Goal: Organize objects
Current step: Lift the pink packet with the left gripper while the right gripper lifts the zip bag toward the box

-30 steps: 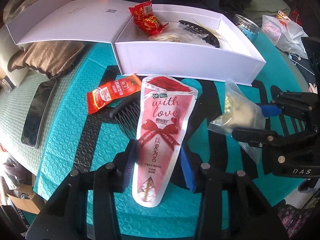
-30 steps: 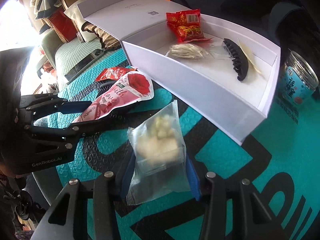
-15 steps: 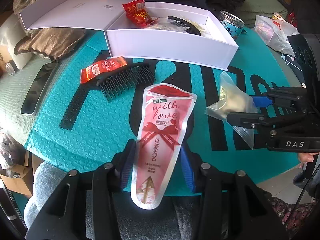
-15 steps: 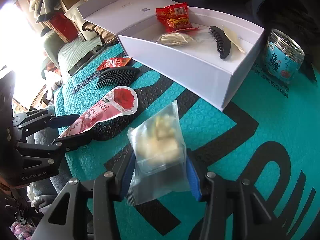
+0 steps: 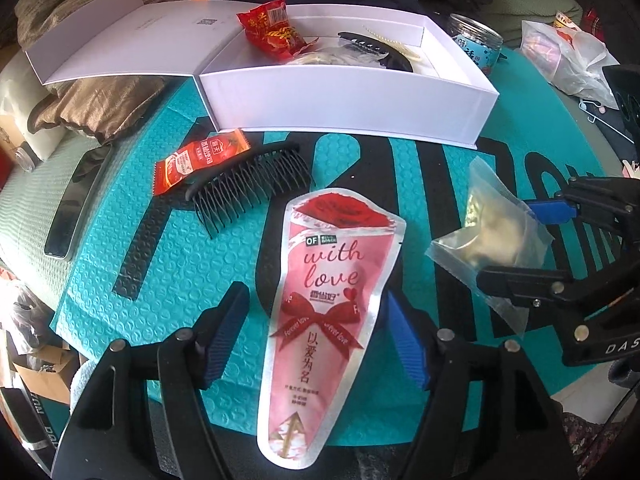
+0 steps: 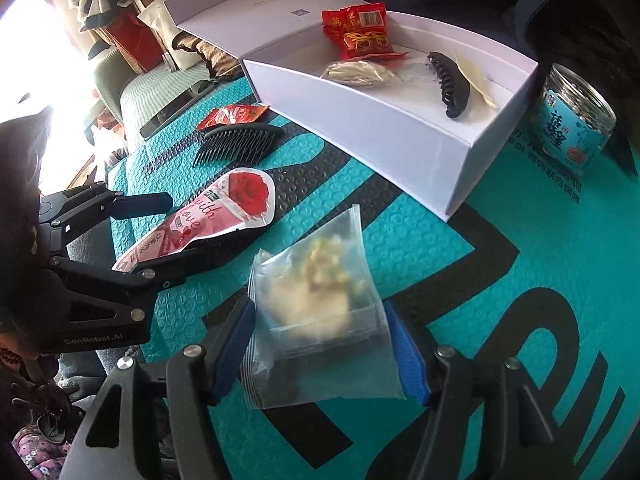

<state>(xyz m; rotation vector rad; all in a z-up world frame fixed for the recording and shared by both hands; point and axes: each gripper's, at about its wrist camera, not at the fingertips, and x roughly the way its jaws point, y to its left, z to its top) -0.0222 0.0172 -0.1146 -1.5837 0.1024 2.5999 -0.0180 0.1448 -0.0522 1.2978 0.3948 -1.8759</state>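
Observation:
A pink "with love" packet (image 5: pixel 332 304) lies lengthwise between the jaws of my left gripper (image 5: pixel 315 294). The jaws are opening, and the blue pads stand clear of the packet on both sides. A clear bag of pale lumps (image 6: pixel 320 304) sits between the jaws of my right gripper (image 6: pixel 320 306). These jaws are opening too, with the pads beside the bag's edges and not squeezing it. Each gripper shows in the other's view, the right gripper (image 5: pixel 524 246) and the left gripper (image 6: pixel 168 232). Beyond them stands an open white box (image 5: pixel 348 108) on the teal mat (image 5: pixel 120 248).
In the box lie a red snack packet (image 5: pixel 272 30), a black claw clip (image 6: pixel 448 84) and a pale bag. A black comb (image 5: pixel 248 184) and a red sachet (image 5: pixel 200 156) lie left of the box front. A phone (image 5: pixel 72 216), a tin (image 6: pixel 576 120) and a plastic bag (image 5: pixel 568 56) flank the mat.
Both pairs of jaws have spread wider and let go of the pink packet and the clear bag. Both grippers drew back from the box toward the mat's near edge.

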